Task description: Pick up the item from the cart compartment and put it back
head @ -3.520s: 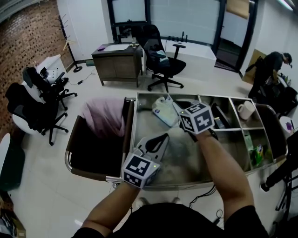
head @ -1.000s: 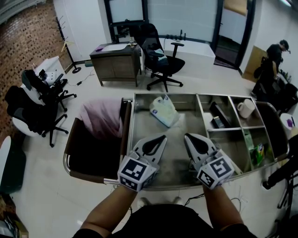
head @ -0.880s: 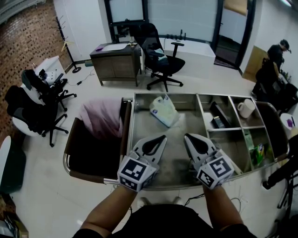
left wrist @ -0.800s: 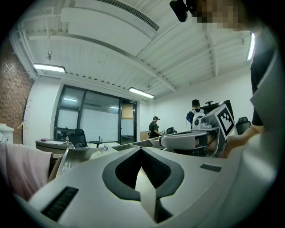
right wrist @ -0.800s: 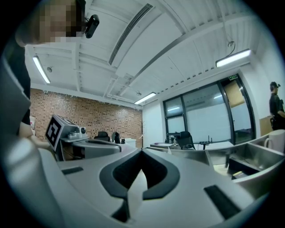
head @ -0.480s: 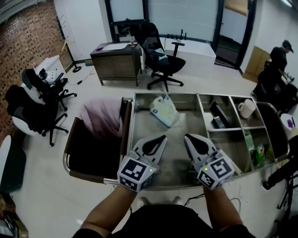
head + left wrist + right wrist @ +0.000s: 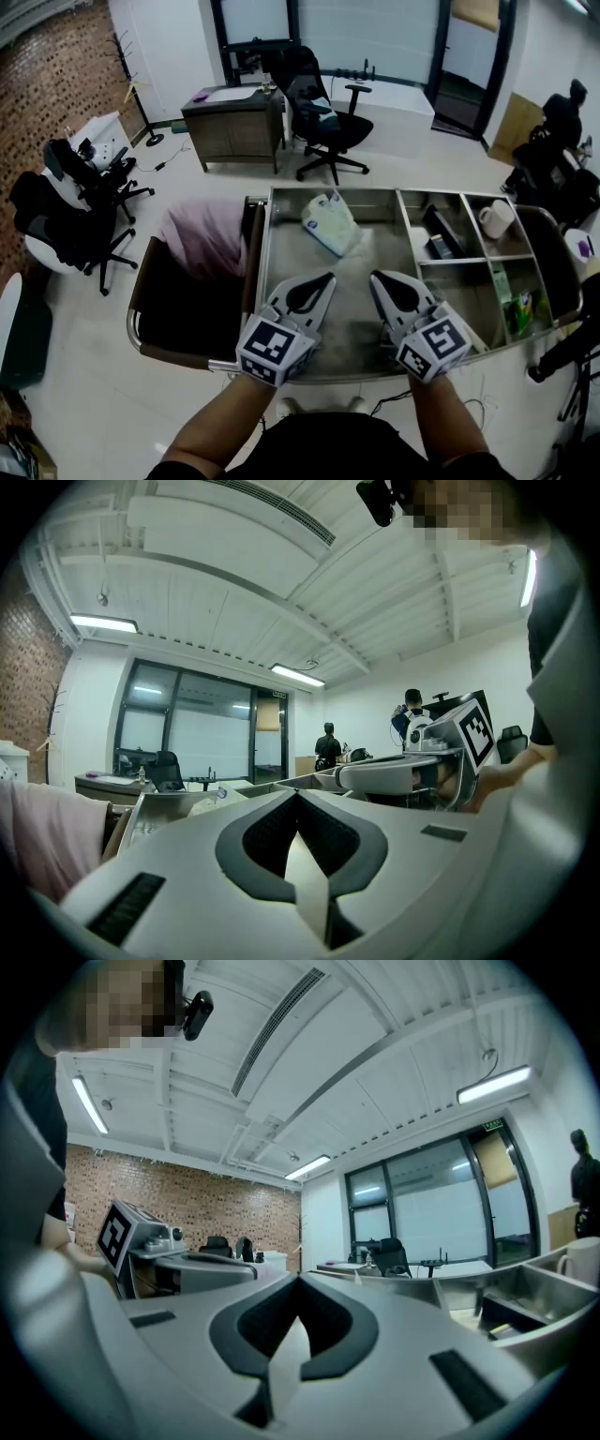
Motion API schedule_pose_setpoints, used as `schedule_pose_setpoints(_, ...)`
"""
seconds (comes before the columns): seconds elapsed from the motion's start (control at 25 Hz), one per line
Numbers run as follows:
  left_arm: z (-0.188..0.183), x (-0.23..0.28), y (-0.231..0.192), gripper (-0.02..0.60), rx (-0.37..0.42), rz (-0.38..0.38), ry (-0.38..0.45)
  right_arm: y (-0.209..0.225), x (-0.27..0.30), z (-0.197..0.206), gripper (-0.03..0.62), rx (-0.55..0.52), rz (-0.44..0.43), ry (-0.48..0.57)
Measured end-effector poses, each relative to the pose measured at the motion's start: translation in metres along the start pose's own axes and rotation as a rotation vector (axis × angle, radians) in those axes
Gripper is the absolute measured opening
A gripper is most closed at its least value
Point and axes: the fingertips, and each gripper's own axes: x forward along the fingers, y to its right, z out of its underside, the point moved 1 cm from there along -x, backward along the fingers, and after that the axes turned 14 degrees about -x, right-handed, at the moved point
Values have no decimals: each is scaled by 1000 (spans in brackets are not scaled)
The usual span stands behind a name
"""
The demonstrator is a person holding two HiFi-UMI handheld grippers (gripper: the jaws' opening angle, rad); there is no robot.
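Both hands sit low at the bottom middle of the head view, side by side and level, noses aimed up the frame across the near lip of the cart (image 7: 265,246). It looks to me like a rest pose, not a reach. The left gripper (image 7: 321,282) has its jaws pressed together with nothing between them, and the right gripper (image 7: 382,281) is closed and empty the same way. The likeliest item for the task, a white pouch (image 7: 329,223), lies on its own at the upper end of the big central compartment, well apart from both noses and leaning a little toward the left wall. With it lying there and no grip on anything, I'd say the job is either finished or not begun, and I can't tell which. The cart is dull brushed steel, faintly mirrored on its floor, and thin upright metal partitions cut its right side into smaller bays. One of those, at upper right, keeps a glossy white mug (image 7: 495,219) on its own. The pouch looks soft and crinkly, like plastic film with some coloured print, so I expect it would sag if pinched. The grippers are matte pale plastic and taper like beaks, each with a dark teardrop inset, and each carries a black-and-white marker cube (image 7: 275,345) at its back. Left of the cart, loose pink cloth (image 7: 204,239) slumps in a dark open bin.
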Motion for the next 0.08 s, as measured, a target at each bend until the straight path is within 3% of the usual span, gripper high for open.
schedule_pose_setpoints(0.08, 1, 0, 0, 0, 0, -1, -1, 0, 1, 0, 11, -1, -2, 0)
